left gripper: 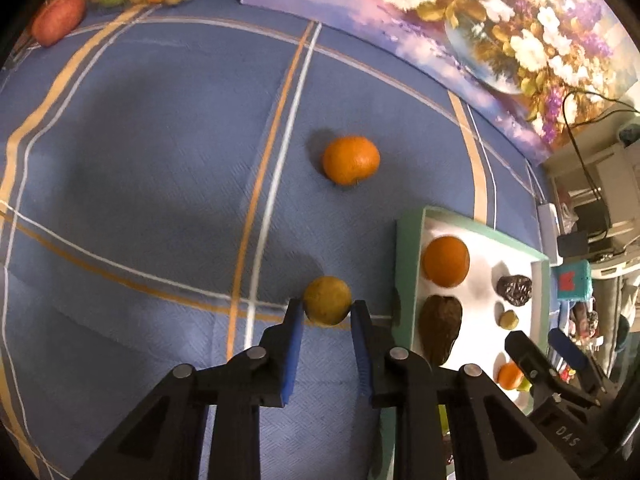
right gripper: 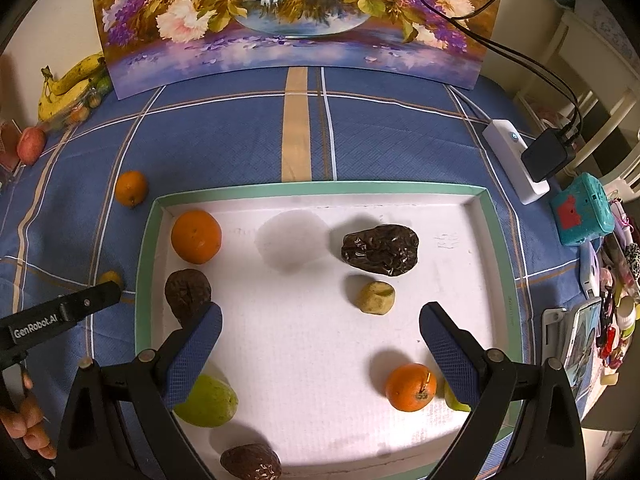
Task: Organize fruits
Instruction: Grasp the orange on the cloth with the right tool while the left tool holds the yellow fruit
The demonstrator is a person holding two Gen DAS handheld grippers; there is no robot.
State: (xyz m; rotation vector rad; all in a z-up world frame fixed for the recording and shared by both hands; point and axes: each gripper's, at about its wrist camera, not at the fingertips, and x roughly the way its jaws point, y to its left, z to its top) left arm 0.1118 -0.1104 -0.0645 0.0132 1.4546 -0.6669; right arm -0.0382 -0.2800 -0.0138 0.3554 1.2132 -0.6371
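Left gripper (left gripper: 327,307) clamps yellowish fruit (left gripper: 327,300) (beside tray (left gripper: 408,272)).

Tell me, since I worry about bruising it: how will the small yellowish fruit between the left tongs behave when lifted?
The yellowish fruit looks round and smooth, so it may roll or slip. The left tongs pinch only its sides, probably a narrow hold. Being small, it is likely light.

Left gripper (left gripper: 326,307) clamped — right gripper (right gripper: 320,336) agape
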